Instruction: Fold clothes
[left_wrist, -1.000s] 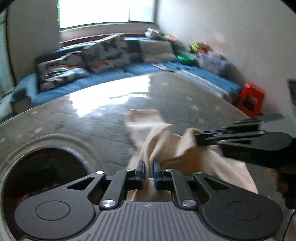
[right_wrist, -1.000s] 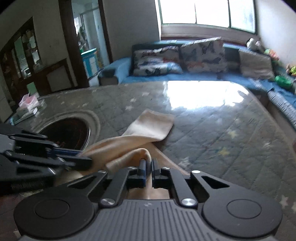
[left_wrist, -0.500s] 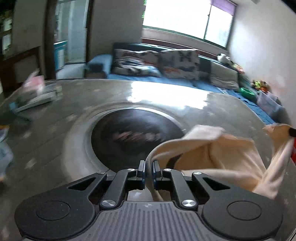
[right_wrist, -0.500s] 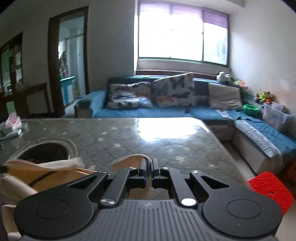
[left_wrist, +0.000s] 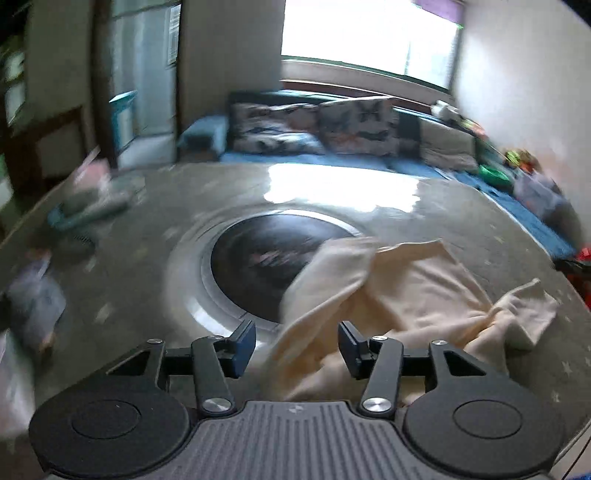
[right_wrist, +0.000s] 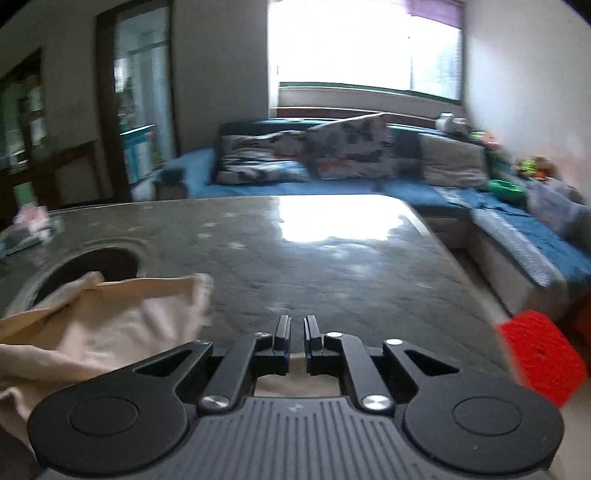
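Note:
A cream garment (left_wrist: 399, 295) lies crumpled on the grey quilted table (left_wrist: 147, 258), one flap over the rim of a round dark recess (left_wrist: 258, 258). My left gripper (left_wrist: 297, 349) hovers at its near edge with the jaws opening. They stand wide apart, the cloth lies below and between them, and the pads do not press on it. In the right wrist view the garment (right_wrist: 110, 317) spreads to the left of my right gripper (right_wrist: 297, 332). That gripper's fingers are almost together, only a narrow slit shows, and no cloth is seen between the tips.
The table's right edge drops off toward a red stool (right_wrist: 539, 354). A blue sofa (right_wrist: 332, 177) with cushions runs behind the table. Blurred small items (left_wrist: 88, 199) and a pale blue bundle (left_wrist: 35, 299) lie on the table's left side.
The left jaws have let go of the garment and spread wide. The cloth has dropped flatter onto the table. No cloth loops over the right gripper's tips any more.

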